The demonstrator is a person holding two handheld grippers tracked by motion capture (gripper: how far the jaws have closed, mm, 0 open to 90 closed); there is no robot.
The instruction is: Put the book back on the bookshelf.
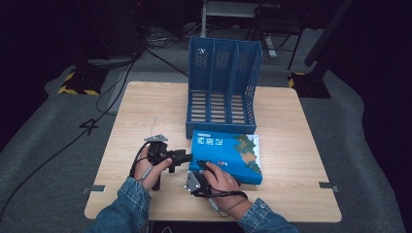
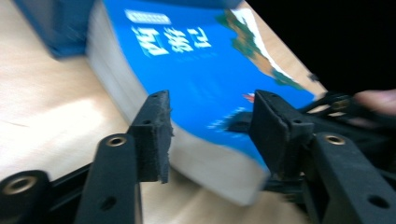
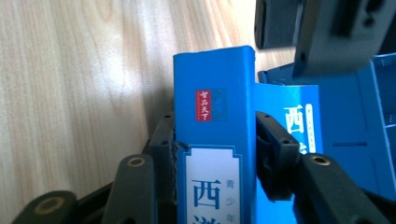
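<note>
High view, book: thick blue book point(image 1: 228, 153) lay flat on the wooden table point(image 1: 145, 107), just in front of the blue file rack point(image 1: 223, 82), its near-left corner toward the person.
High view, long axis: ran from the near edge of the table toward the rack, tilted a little.
High view, hands: left gripper point(image 1: 187, 156) came at the book's left edge from the side; right gripper point(image 1: 201, 171) sat at the near-left corner, under the right hand point(image 1: 221, 179). Both were at the same corner; the right one was hard against it.

Left gripper view, tool: left gripper point(image 2: 210, 135) stood parted, one jaw on either side of the book's point(image 2: 205, 79) corner, page edges facing the camera. Neither pad seemed to press; picture blurred, so contact on the far jaw was not certain.
Left gripper view, direction: book stretched away ahead toward the rack.

Right gripper view, tool: right gripper point(image 3: 215, 140) was clamped across the book's point(image 3: 215, 135) spine, a pad flat on each side.
Right gripper view, relation: spine ran straight up between the jaws, away from the hand; front cover showed to the right of the spine, rack point(image 3: 359, 140) beyond, left gripper point(image 3: 303, 28) above.

Judgement: the right gripper owned the hold. Standing the book into a rack slot would likely mean swinging its long axis upright, spine outward.
</note>
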